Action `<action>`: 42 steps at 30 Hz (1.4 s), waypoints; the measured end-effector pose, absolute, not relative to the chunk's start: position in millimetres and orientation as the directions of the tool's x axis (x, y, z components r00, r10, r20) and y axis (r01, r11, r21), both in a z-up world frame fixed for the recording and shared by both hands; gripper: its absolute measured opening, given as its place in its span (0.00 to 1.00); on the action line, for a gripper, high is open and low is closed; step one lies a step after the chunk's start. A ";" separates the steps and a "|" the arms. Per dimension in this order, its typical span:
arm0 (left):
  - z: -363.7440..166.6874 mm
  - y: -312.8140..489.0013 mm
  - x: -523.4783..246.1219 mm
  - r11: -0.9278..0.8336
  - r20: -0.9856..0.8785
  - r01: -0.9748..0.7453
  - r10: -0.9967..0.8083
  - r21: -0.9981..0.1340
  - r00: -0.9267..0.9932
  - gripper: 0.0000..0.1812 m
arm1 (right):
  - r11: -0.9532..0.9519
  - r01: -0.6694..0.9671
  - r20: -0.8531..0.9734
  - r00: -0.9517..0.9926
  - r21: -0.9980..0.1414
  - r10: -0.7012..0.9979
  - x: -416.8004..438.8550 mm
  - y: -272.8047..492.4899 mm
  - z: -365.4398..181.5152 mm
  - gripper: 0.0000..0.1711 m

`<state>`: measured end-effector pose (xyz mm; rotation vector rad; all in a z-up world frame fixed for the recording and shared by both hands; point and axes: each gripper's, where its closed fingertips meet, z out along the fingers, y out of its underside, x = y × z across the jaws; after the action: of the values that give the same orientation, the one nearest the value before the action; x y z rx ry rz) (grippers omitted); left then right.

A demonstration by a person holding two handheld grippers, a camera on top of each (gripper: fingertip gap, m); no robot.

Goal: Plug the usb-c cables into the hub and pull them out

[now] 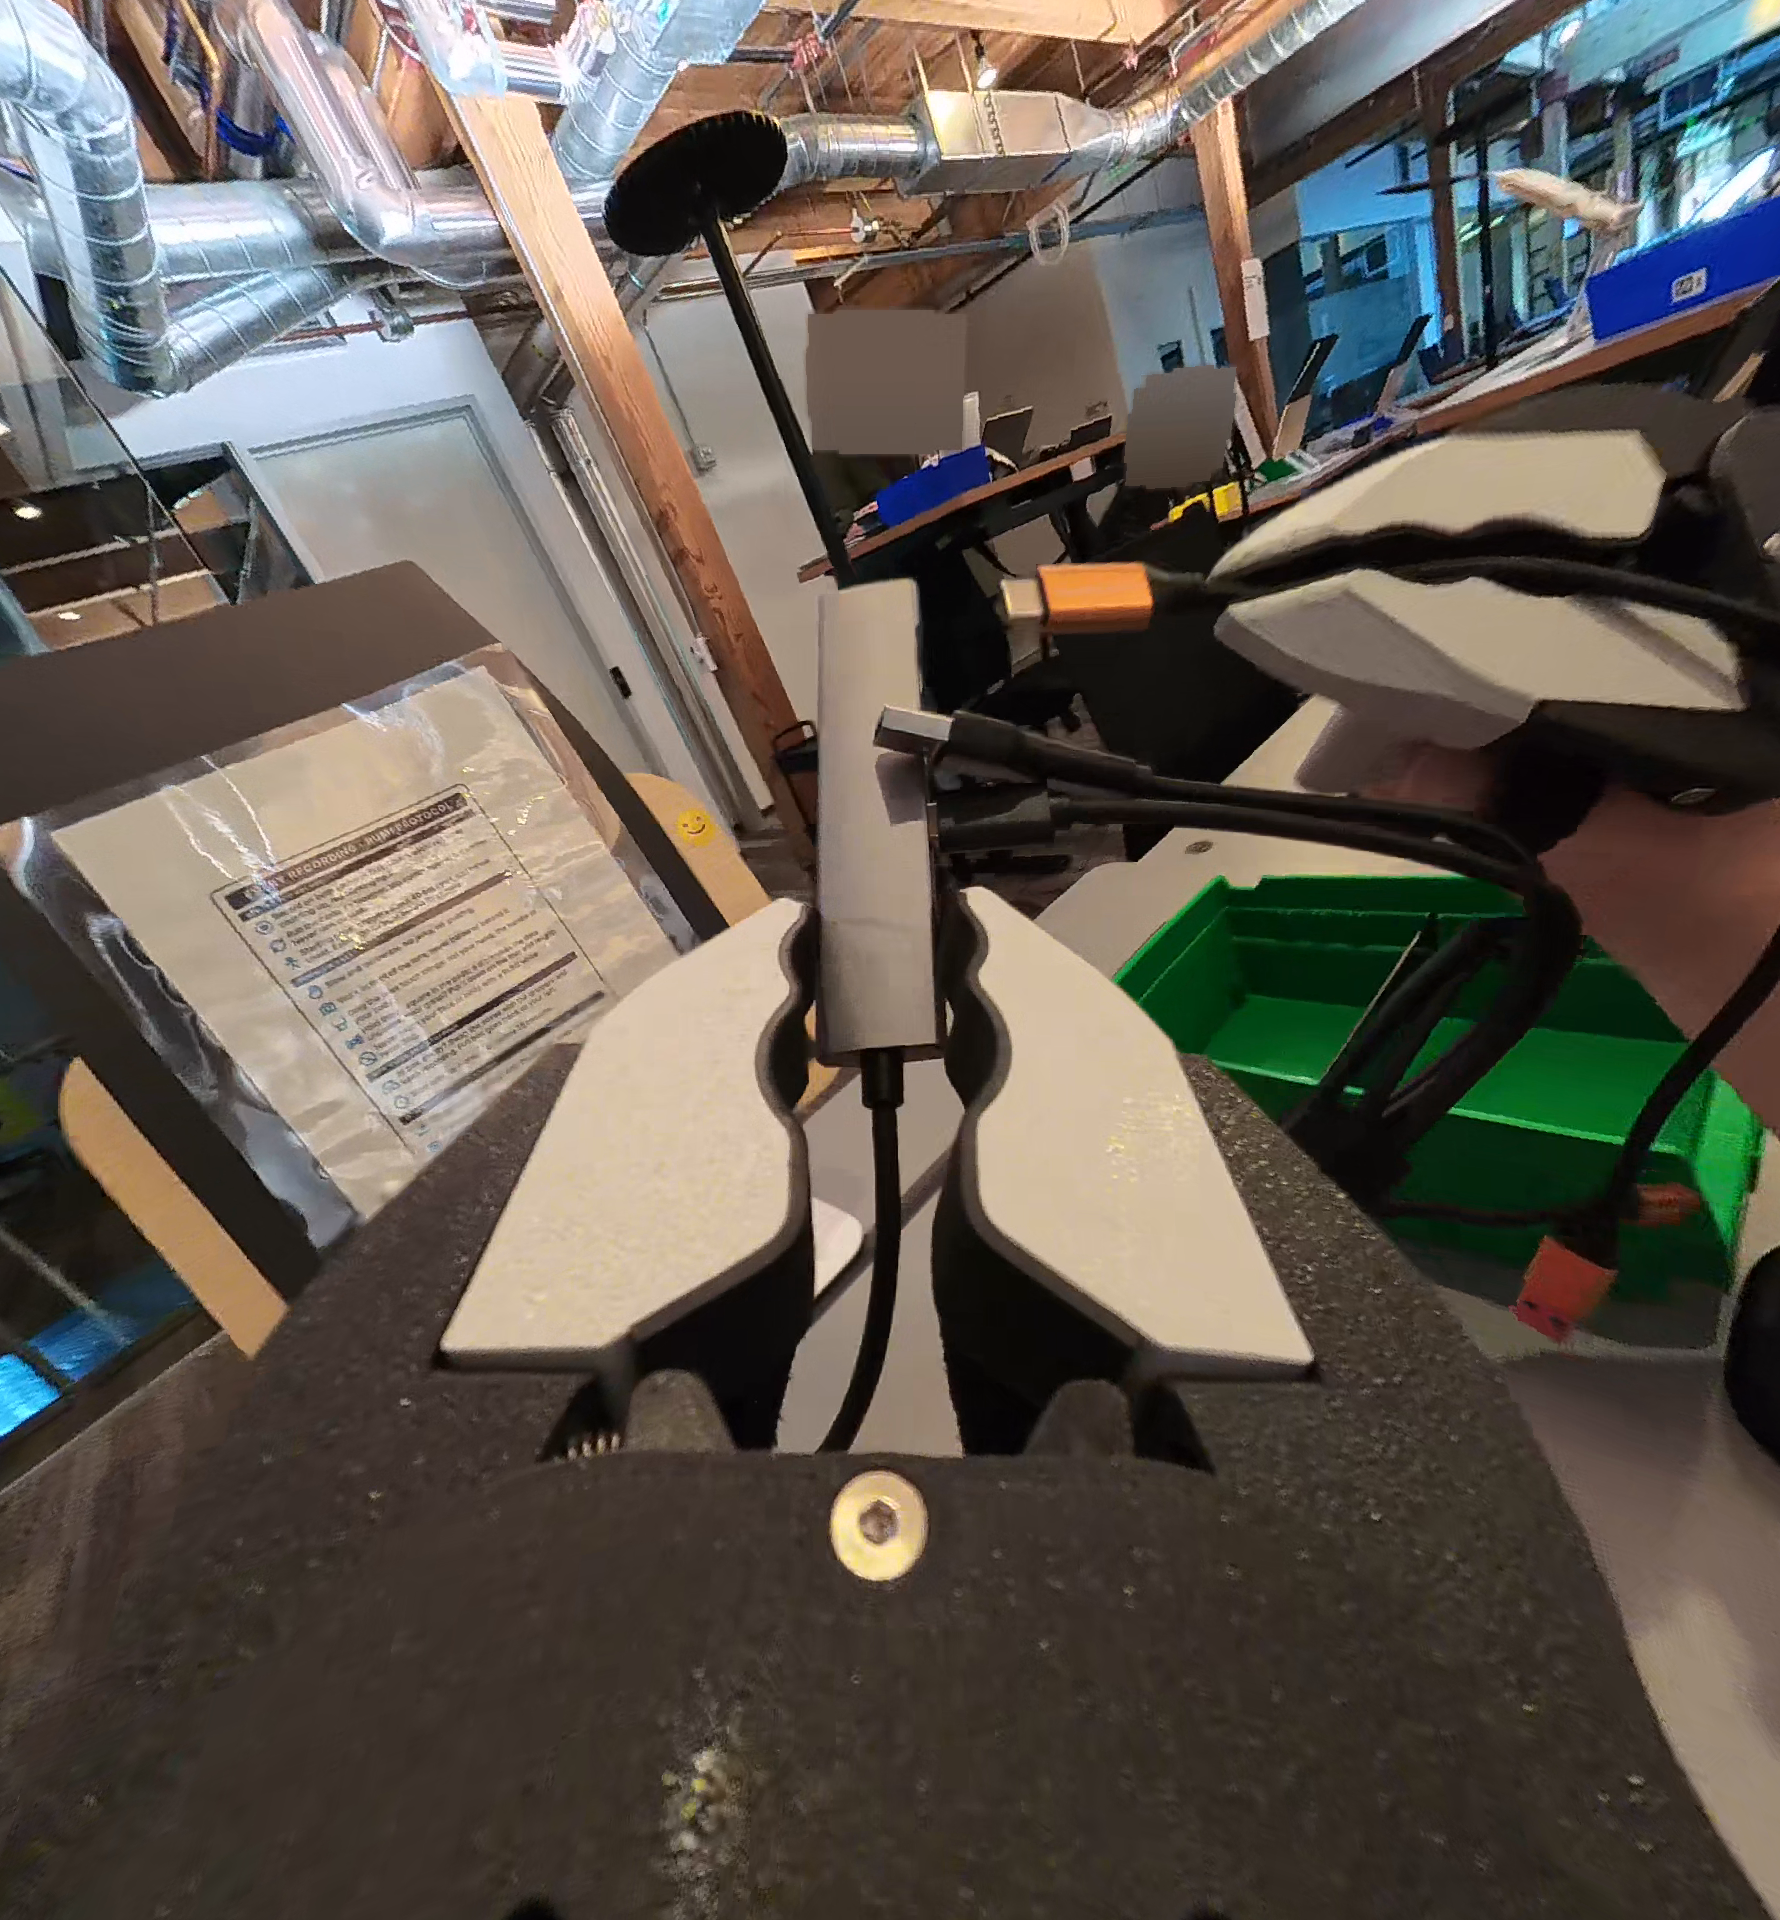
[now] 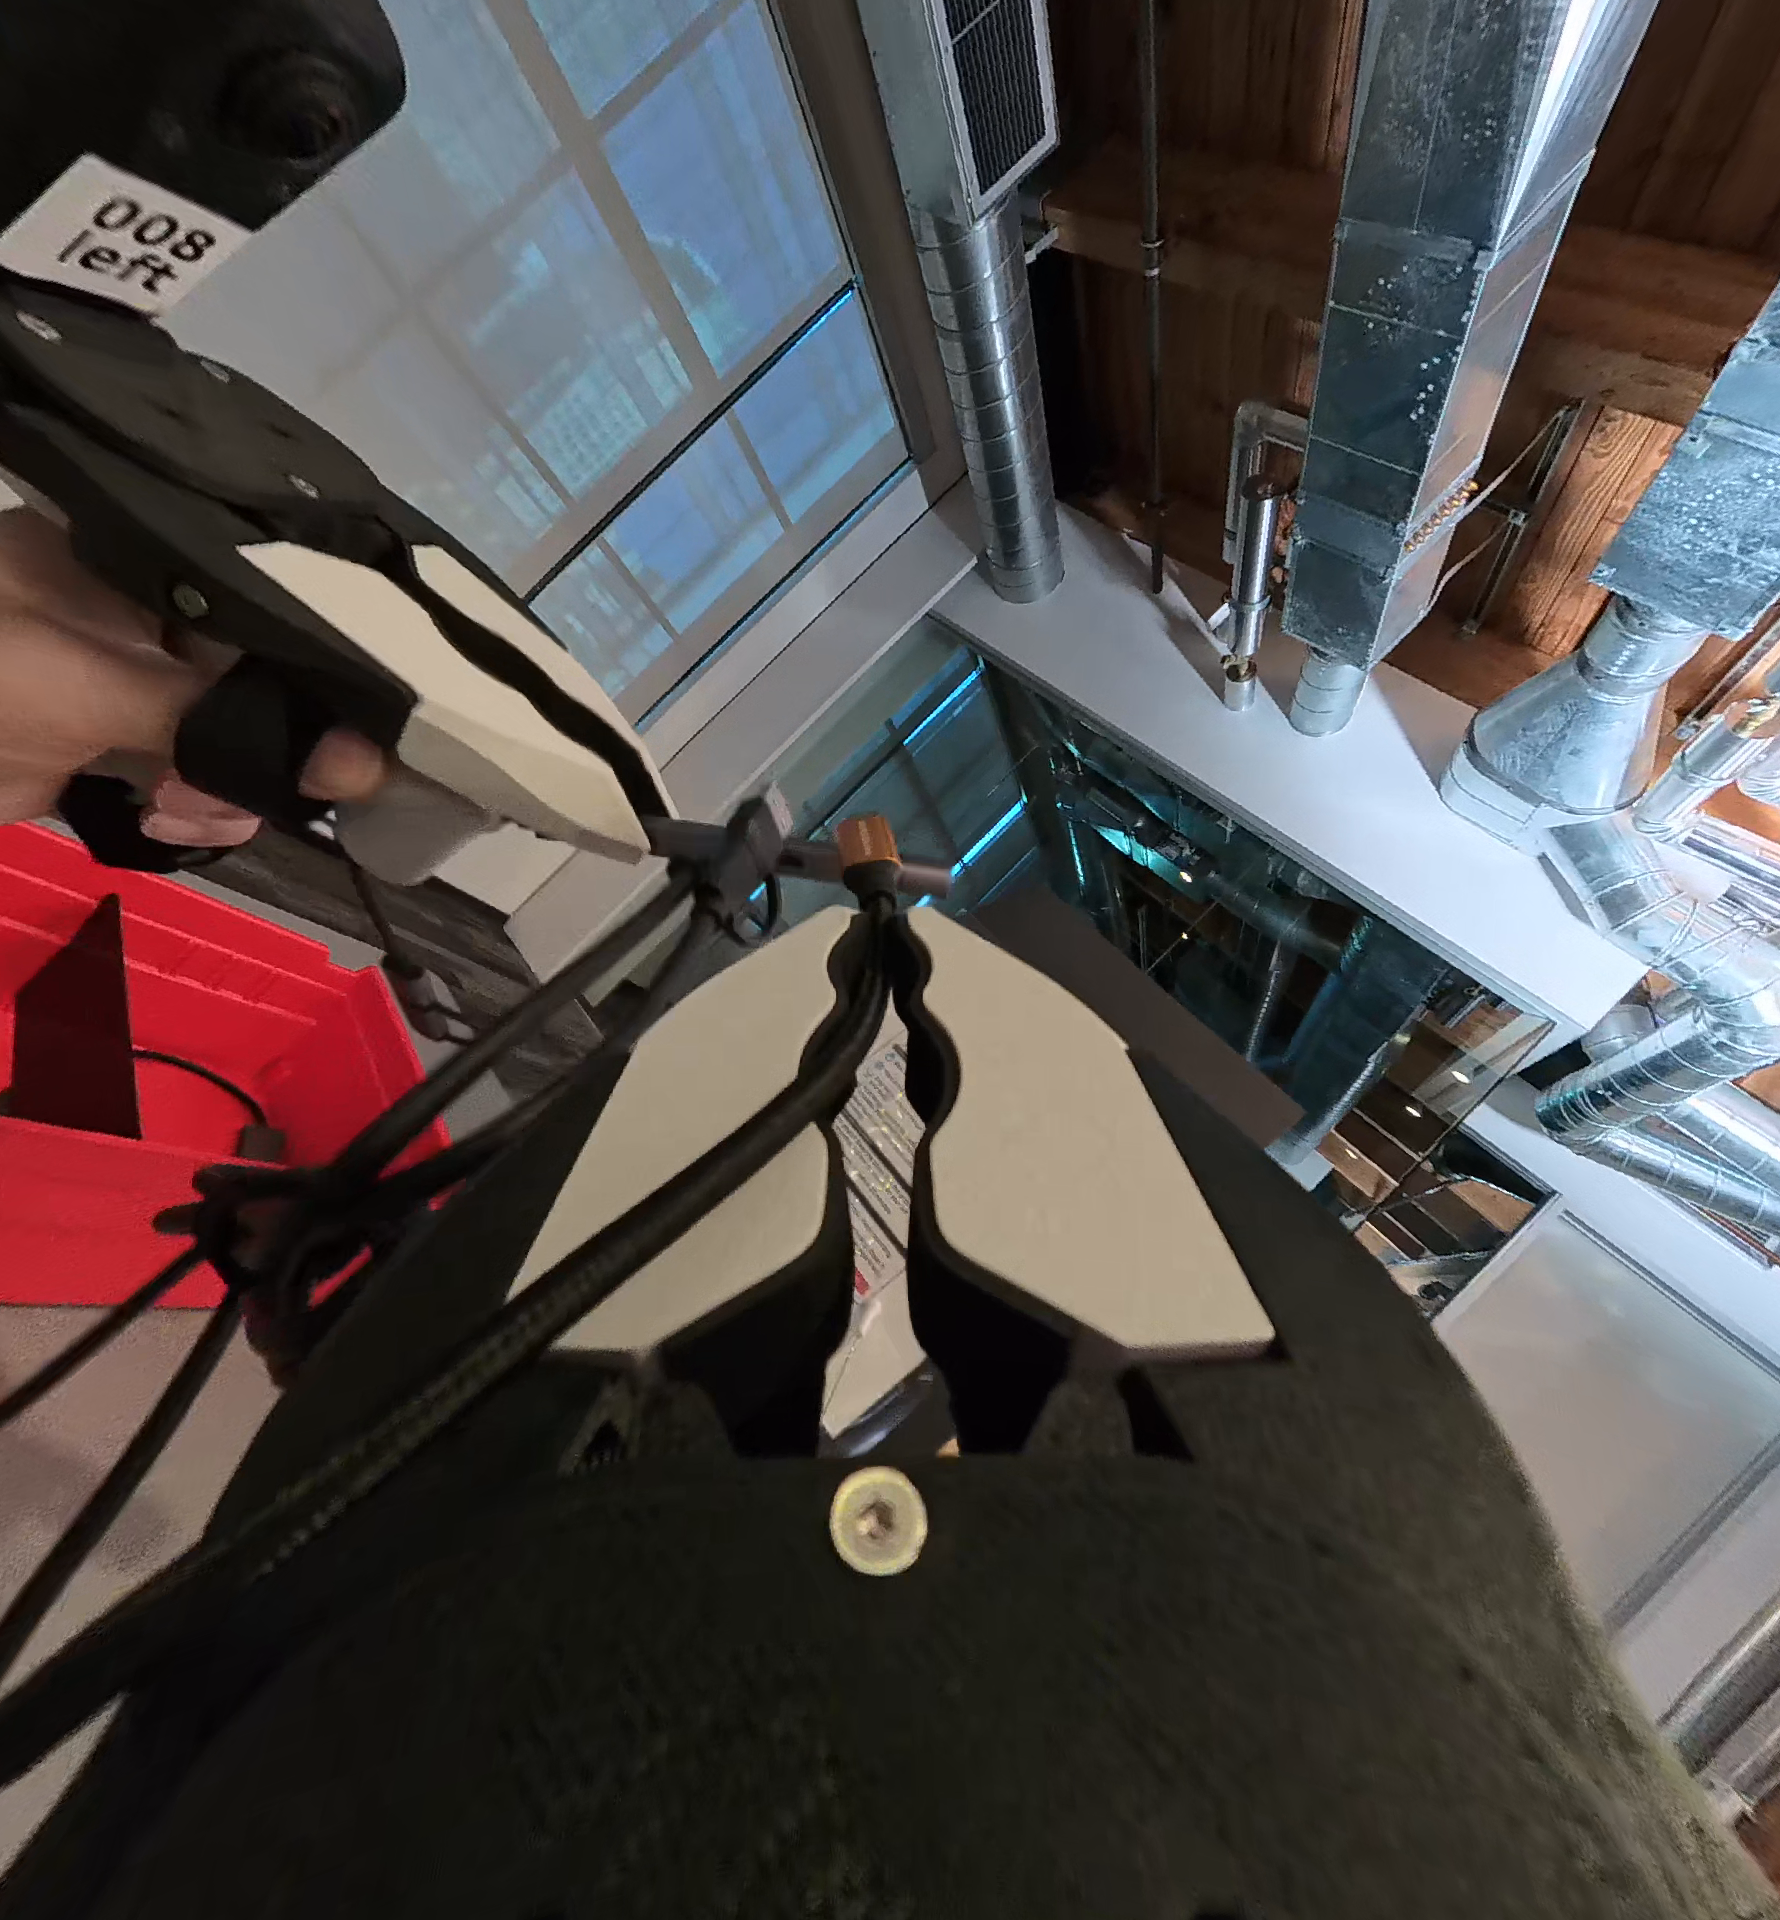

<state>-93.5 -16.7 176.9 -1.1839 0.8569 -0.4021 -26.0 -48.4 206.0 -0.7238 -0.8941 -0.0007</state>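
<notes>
Silver ducts (image 1: 242, 218) are seen upper left above a pale surface (image 1: 1104, 894). The hub (image 1: 870, 831), centre frame, is clamped by the left hand-held gripper (image 1: 873, 977); an orange-plugged cable (image 1: 1088, 600) is pinched by the right hand-held gripper (image 1: 1229, 592).

Two close wrist views, both facing hub (image 1: 873, 821)

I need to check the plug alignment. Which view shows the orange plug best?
The left wrist view: the orange plug is seen side-on, apart from the hub. The right wrist view shows the plug small, above the right gripper.
</notes>
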 end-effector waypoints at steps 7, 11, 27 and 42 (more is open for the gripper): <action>171.2 -10.3 -92.9 0.403 -0.495 -0.306 -0.554 -0.863 0.669 0.12 | 0.753 0.374 0.795 0.519 -0.541 0.314 -44.5 -68.3 197.9 0.03; 170.3 -11.3 -89.9 0.411 -0.515 -0.326 -0.536 -0.851 0.668 0.12 | 0.732 0.430 0.815 0.497 -0.528 0.296 -52.7 -59.9 189.4 0.03; 182.9 -19.9 -96.5 0.458 -0.529 -0.314 -0.483 -0.832 0.698 0.12 | 0.663 0.585 0.854 0.493 -0.467 0.166 -39.2 -41.8 186.8 0.03; 189.5 -26.0 -96.8 0.494 -0.504 -0.245 -0.502 -0.834 0.703 0.12 | 0.637 0.490 0.768 0.580 -0.595 0.270 -30.9 -38.1 192.5 0.02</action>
<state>-96.8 -26.0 189.5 -1.0725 0.8138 -0.1782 -30.9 -38.1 192.5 -0.9066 -0.9768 -0.1514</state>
